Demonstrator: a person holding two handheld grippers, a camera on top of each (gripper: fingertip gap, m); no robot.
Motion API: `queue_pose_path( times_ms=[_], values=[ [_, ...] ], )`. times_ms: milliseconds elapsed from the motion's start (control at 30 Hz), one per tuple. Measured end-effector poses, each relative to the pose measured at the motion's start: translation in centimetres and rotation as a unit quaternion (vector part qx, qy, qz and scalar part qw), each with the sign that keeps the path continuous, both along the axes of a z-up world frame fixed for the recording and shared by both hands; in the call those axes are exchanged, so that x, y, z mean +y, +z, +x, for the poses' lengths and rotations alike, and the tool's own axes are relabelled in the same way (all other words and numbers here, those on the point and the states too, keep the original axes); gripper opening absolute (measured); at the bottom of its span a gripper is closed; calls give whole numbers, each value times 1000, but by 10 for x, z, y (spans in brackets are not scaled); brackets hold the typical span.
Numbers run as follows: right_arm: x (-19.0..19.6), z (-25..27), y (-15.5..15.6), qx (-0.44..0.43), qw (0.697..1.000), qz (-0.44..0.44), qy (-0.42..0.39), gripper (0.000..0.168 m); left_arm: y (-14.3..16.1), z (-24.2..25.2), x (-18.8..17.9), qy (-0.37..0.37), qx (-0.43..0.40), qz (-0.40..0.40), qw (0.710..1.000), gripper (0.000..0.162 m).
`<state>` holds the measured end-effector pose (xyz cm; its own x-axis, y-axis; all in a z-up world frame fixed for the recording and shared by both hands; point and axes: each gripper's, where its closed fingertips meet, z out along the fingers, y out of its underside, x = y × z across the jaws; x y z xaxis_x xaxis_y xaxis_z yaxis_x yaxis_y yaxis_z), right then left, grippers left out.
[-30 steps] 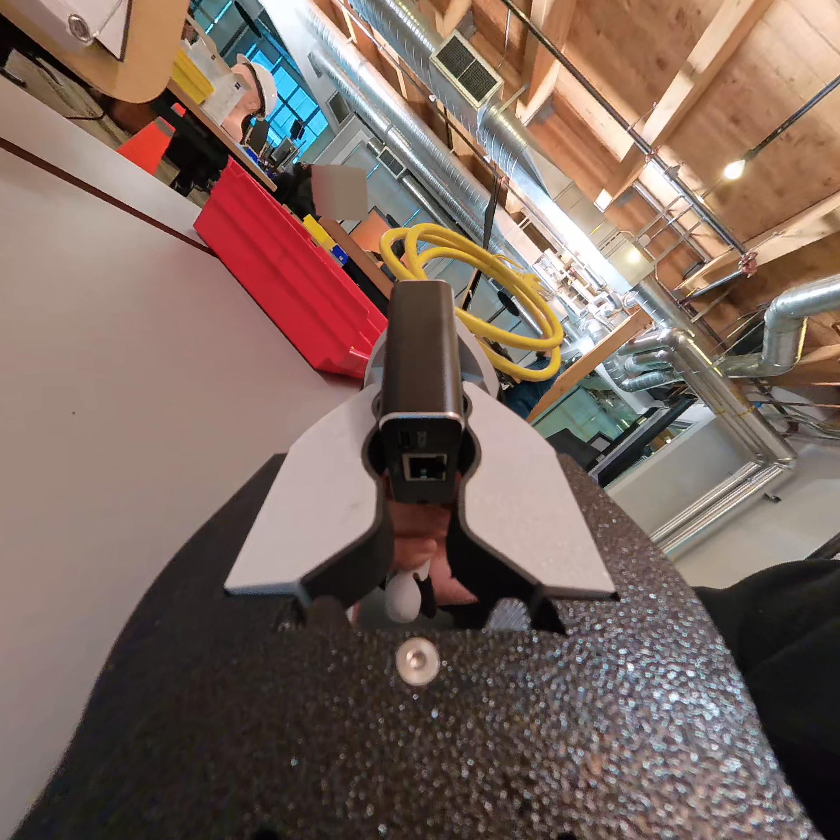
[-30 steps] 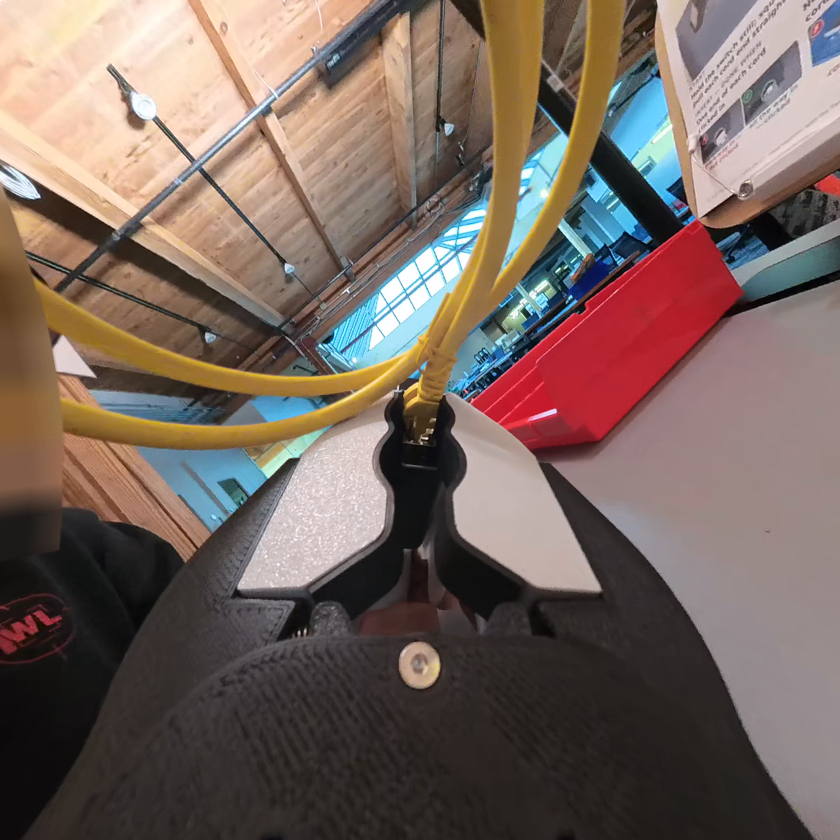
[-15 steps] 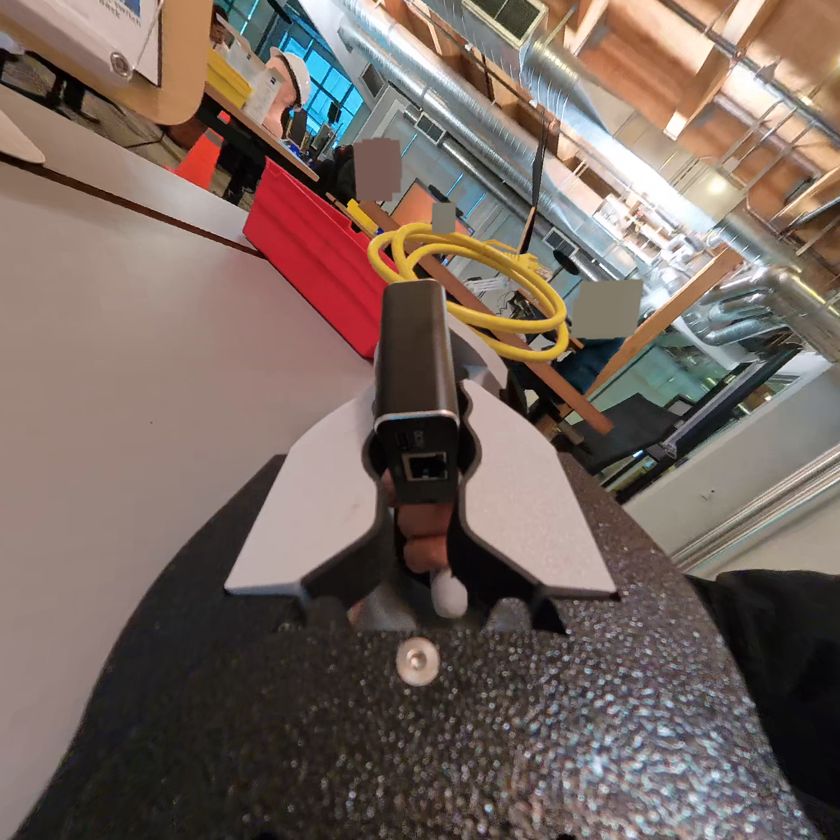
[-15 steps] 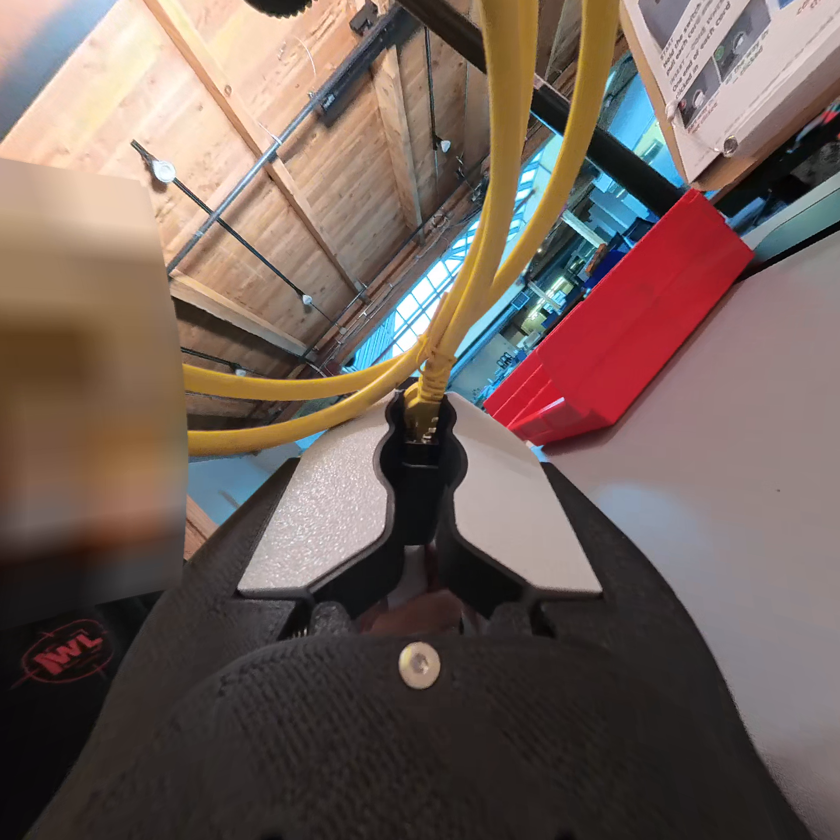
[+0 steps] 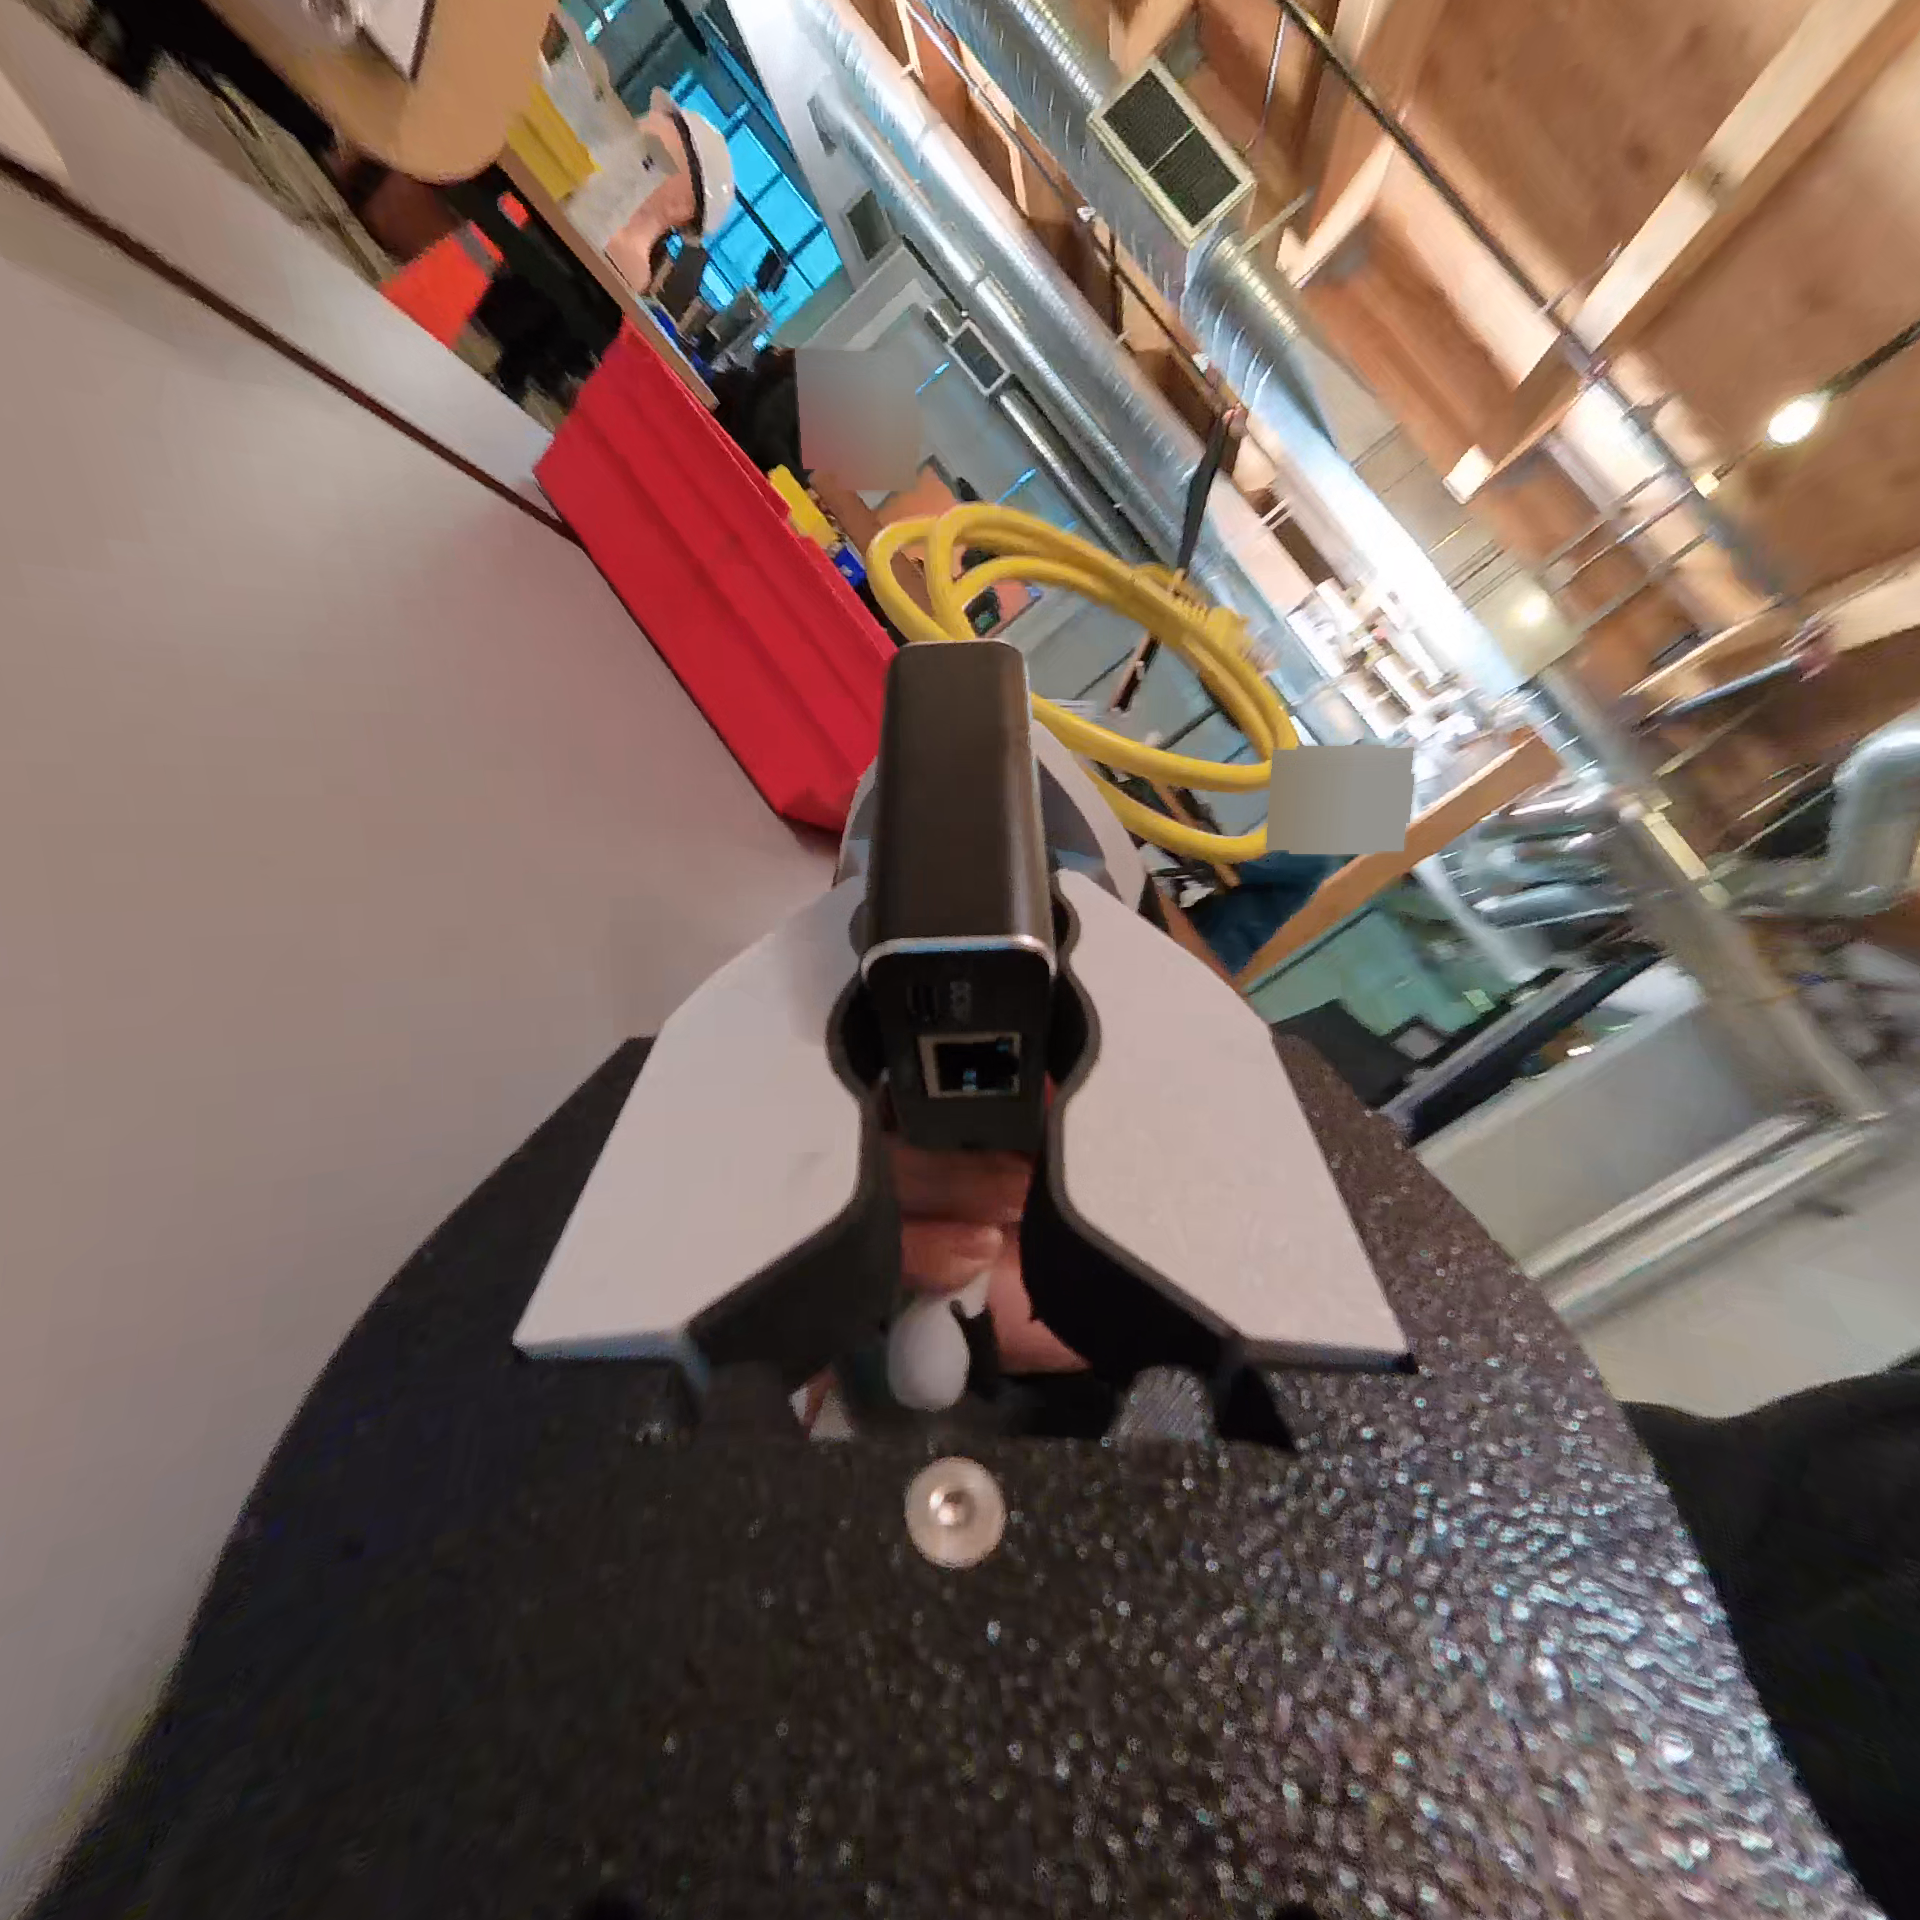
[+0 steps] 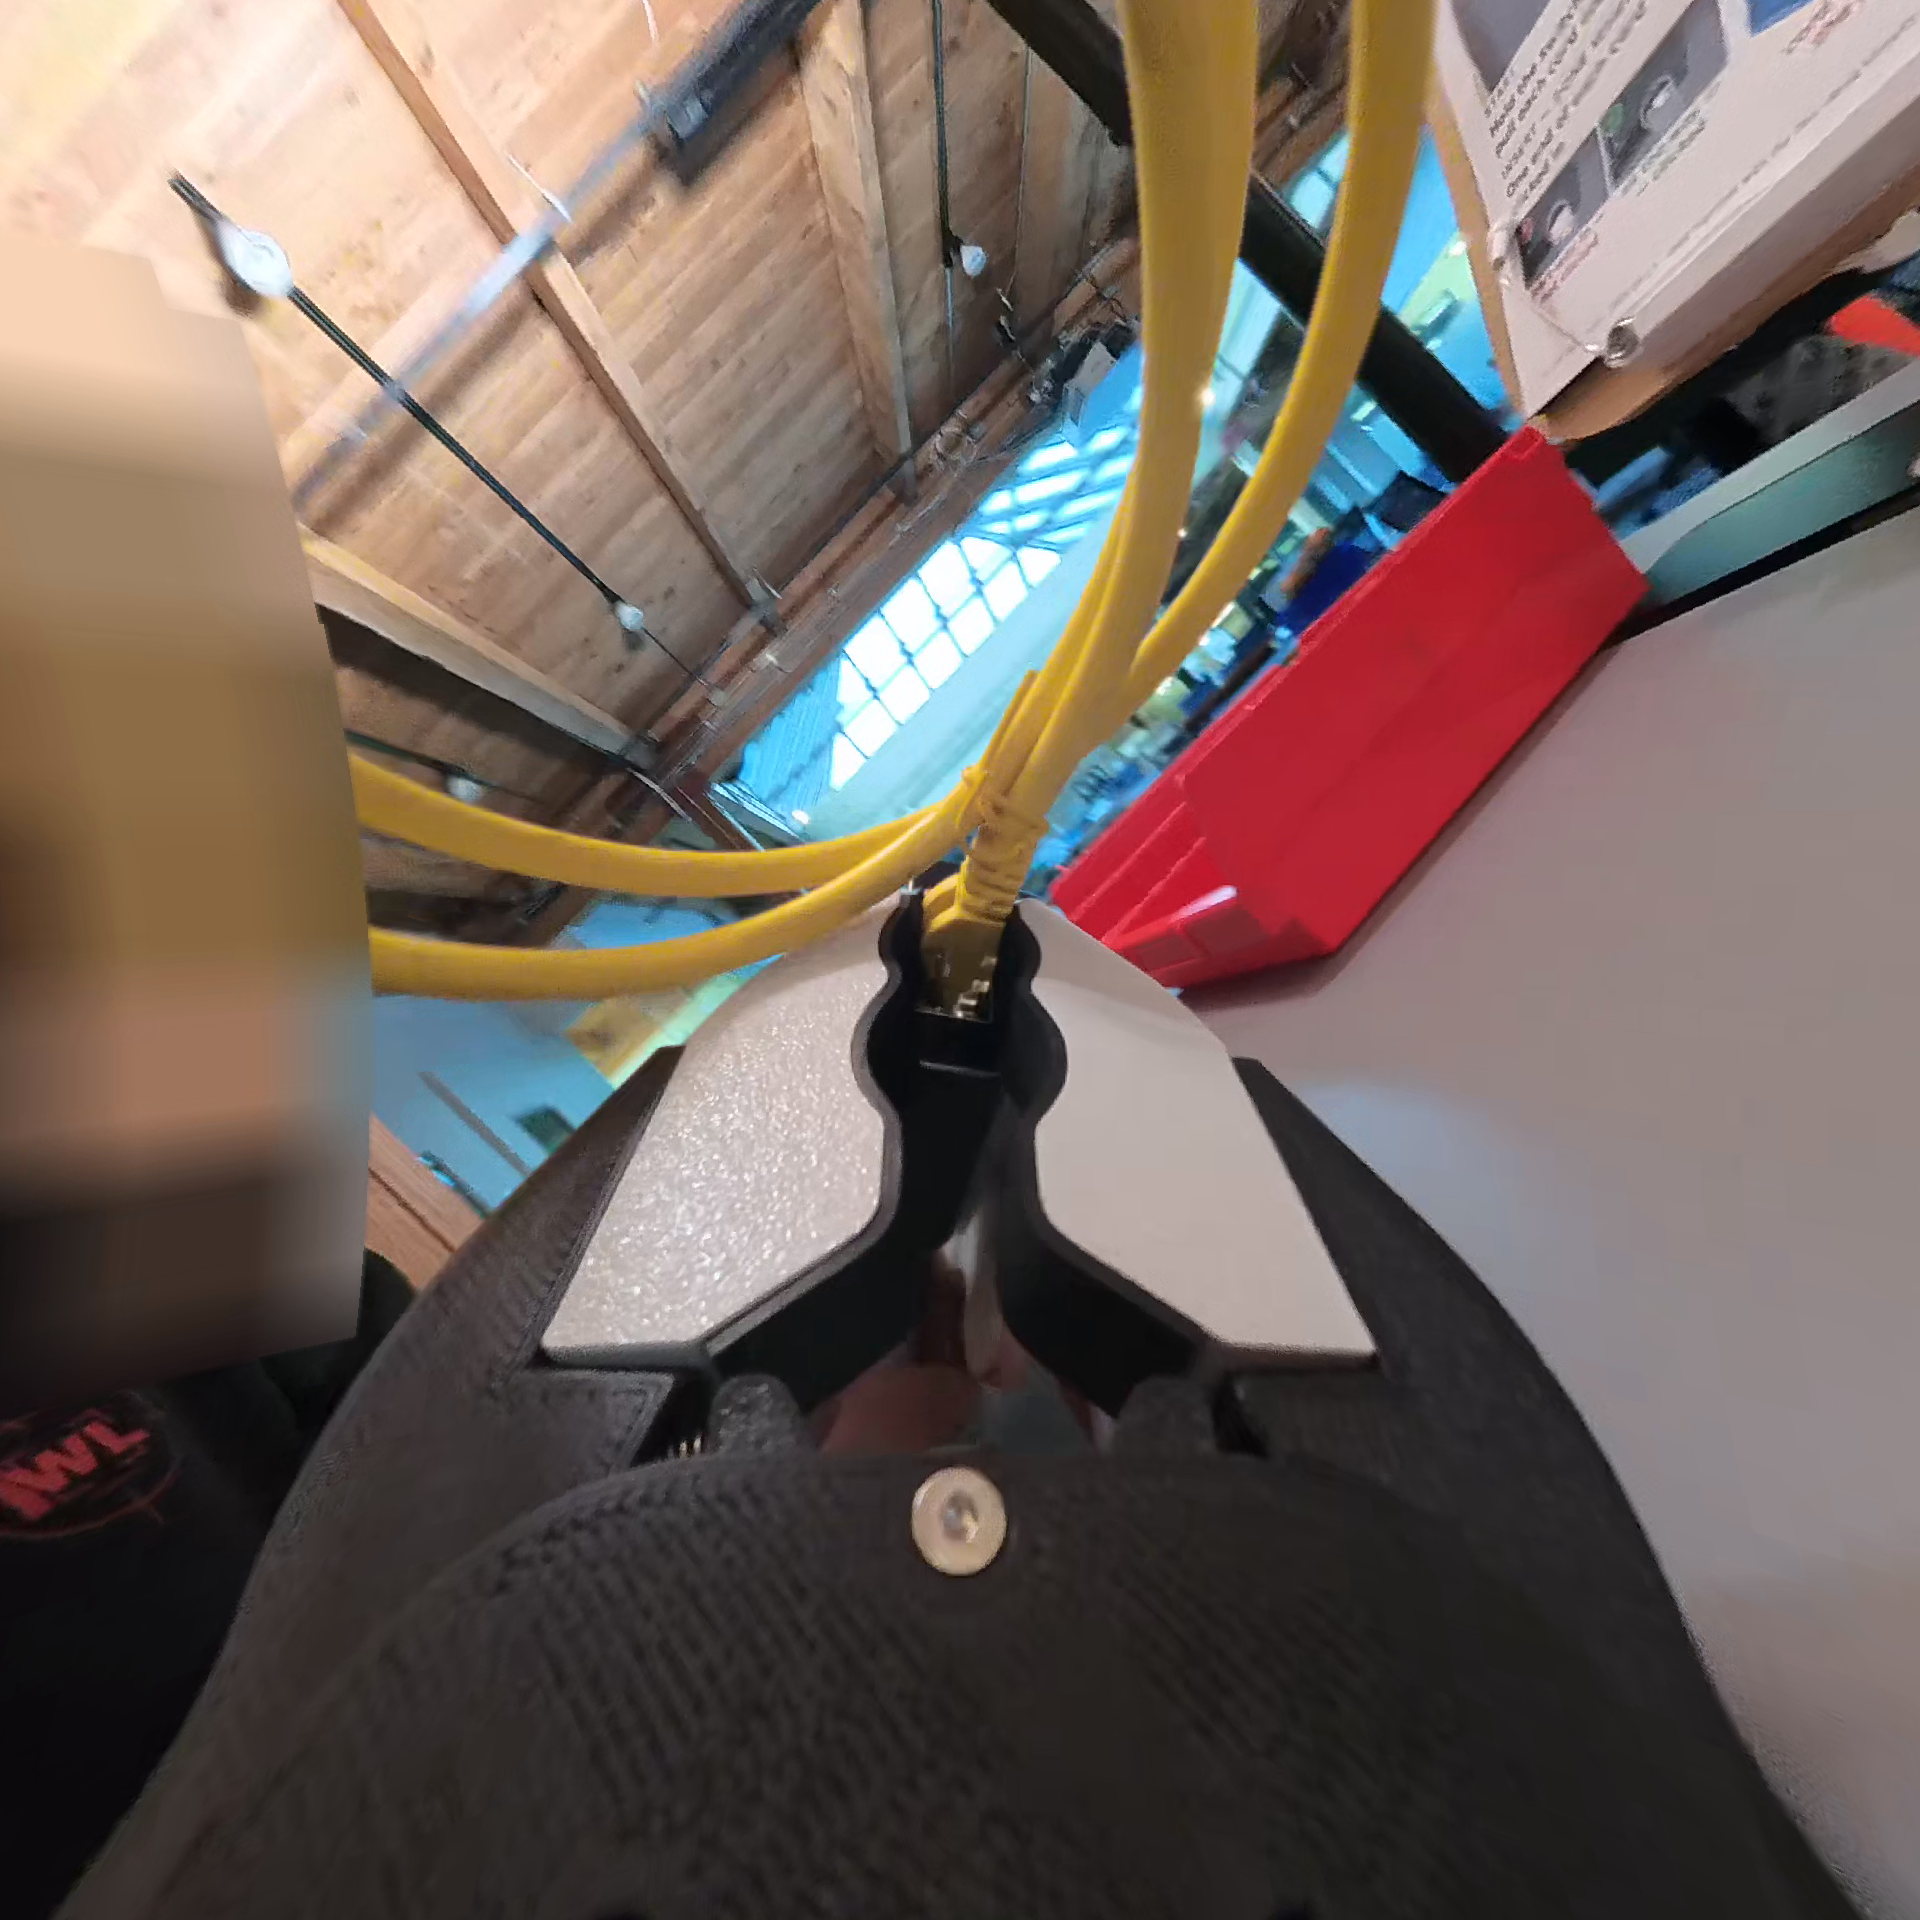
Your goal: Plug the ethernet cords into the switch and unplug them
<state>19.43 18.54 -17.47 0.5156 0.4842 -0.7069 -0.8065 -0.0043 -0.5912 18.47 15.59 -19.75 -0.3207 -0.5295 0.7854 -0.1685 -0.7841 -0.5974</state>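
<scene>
The left gripper [image 5: 961,1023], a grey-and-black two-finger claw, is clamped on a slim dark metal switch box [image 5: 954,862]. The box sits squarely between the two fingers, and beneath it part of a hand [image 5: 956,1221] shows. The right gripper [image 6: 961,1023] pinches the clear plug of the coiled yellow ethernet cord [image 6: 1164,582], whose loops rise away past its tips; the same coil [image 5: 1091,665] hangs in the air beyond the switch.

Below both lies a pale grey tabletop [image 5: 312,831], with a red plastic bin [image 5: 717,603] at its far edge. Timber beams and silver ducting run overhead.

The switch's long axis runs along the fingers, its ported end facing back toward the camera.
</scene>
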Motion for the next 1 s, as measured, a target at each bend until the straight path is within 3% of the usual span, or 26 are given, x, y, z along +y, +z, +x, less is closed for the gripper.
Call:
queue_pose_path(
  times_ms=[100,200,233,400,533,667,833,1000],
  values=[
    [1,-1,2,-3,1000,3,1,14,1,-1,1,8,-5,20,1000,27],
    [1,-1,-1,-14,1000,-8,-8,14,-1,-1,1,-15,-7,-97,995,27],
    [2,0,-4,-25,1000,-16,-10,14,-2,0,1,-15,-8,-101,995,27],
    [0,-1,1,-11,1000,0,-3,14,1,-1,2,10,3,30,999,27],
    [1,-1,-2,-24,1000,-9,-5,14,0,-1,1,-9,0,-68,998,27],
    [-1,-2,4,-12,1000,8,7,14,5,-2,0,-8,-13,-7,1000,27],
    [-16,-19,45,-76,992,85,49,14,42,-11,-11,-13,-106,67,992,26],
    [-29,-32,73,-110,983,145,33,14,72,-22,-16,-6,-158,139,977,26]
  ],
)
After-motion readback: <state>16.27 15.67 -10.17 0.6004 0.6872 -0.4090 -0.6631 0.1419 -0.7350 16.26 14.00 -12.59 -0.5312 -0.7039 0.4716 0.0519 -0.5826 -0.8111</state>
